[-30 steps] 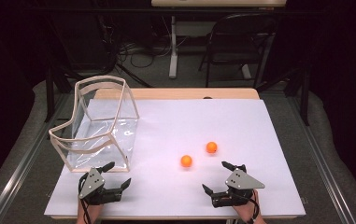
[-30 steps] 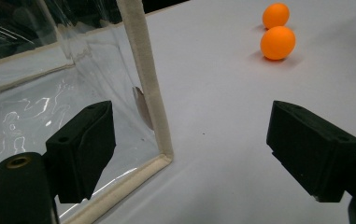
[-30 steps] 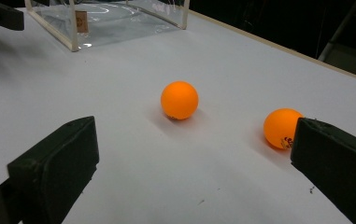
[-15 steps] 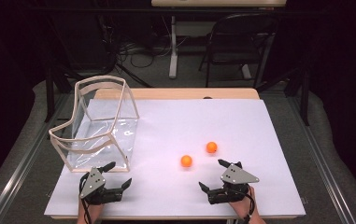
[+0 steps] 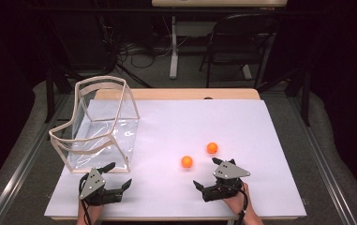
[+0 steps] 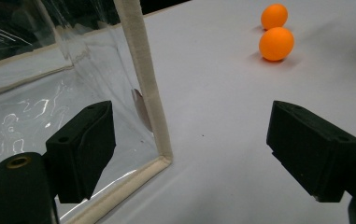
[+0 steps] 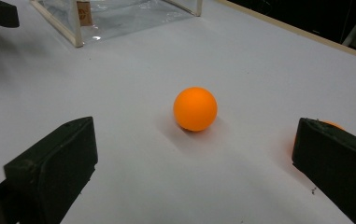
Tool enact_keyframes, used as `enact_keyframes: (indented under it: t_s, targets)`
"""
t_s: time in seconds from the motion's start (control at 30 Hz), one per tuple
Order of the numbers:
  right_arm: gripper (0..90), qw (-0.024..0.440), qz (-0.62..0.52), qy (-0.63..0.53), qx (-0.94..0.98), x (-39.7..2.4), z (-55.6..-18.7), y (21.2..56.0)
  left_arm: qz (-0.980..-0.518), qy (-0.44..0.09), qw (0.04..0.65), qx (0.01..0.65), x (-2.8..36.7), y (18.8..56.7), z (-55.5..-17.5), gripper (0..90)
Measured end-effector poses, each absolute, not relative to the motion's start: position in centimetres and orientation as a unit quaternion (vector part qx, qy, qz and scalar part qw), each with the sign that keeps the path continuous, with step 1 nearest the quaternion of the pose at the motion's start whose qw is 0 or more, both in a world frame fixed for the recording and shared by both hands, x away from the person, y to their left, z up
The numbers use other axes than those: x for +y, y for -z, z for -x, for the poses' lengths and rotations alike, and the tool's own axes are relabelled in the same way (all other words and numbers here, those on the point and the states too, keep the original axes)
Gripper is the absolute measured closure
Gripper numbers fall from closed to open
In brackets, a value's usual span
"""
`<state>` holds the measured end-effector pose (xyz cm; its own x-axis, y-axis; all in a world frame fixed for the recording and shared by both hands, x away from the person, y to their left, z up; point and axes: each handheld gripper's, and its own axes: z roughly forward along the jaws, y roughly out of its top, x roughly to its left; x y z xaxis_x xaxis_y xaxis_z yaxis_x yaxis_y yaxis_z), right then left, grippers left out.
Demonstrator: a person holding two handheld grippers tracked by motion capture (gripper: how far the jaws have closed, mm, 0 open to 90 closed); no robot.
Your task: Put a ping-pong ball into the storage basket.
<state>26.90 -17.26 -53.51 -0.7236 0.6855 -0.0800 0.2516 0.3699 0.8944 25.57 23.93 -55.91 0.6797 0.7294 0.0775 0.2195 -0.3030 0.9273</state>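
two orange balls lay loose before spread jaws

the right gripper (image 5: 210, 174) was held with its jaws spread wide, grasping nothing, aimed at the near orange ball (image 7: 195, 108) on the white table (image 5: 260, 140). the far orange ball (image 5: 212, 148) lay just beside it. the left gripper (image 5: 115, 176), likewise released, was held at the clear bag (image 5: 101, 126). a small tan label (image 7: 84, 12) was seen on the bag, its writing unreadable.

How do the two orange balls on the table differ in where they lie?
The near ball lies closer to the clear bag and centred before the right gripper; the far ball lies farther back, partly hidden by a jaw in the right gripper view. Both are orange, round and untouched.
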Motion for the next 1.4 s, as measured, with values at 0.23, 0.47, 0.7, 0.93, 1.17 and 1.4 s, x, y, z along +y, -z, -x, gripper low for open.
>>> enact_keyframes:
  t_s: [0.23,0.47,0.7,0.93,1.17,1.4]
  targets:
    - [0.0,0.22,-0.291,-0.469,0.804,-16.2,-27.9,53.7,-0.769,-0.254,0.5,0.307,23.8,55.9,-25.6,15.7]
    - [0.0,0.213,-0.289,-0.466,0.809,-15.6,-28.5,53.7,-0.769,-0.253,0.5,0.308,23.7,55.9,-25.6,15.7]
    - [0.0,0.201,-0.292,-0.46,0.814,-15.1,-29.4,54.0,-0.77,-0.252,0.5,0.307,23.8,55.9,-25.7,15.7]
    - [0.0,0.194,-0.293,-0.459,0.816,-14.6,-30.0,53.9,-0.771,-0.253,0.499,0.304,23.8,55.9,-25.7,15.7]
    - [0.0,0.188,-0.29,-0.455,0.821,-13.9,-30.6,54.1,-0.77,-0.251,0.501,0.306,23.8,55.9,-25.6,15.7]
    - [0.0,0.183,-0.29,-0.448,0.826,-13.6,-31.0,54.4,-0.771,-0.251,0.5,0.305,23.8,55.9,-25.6,15.7]
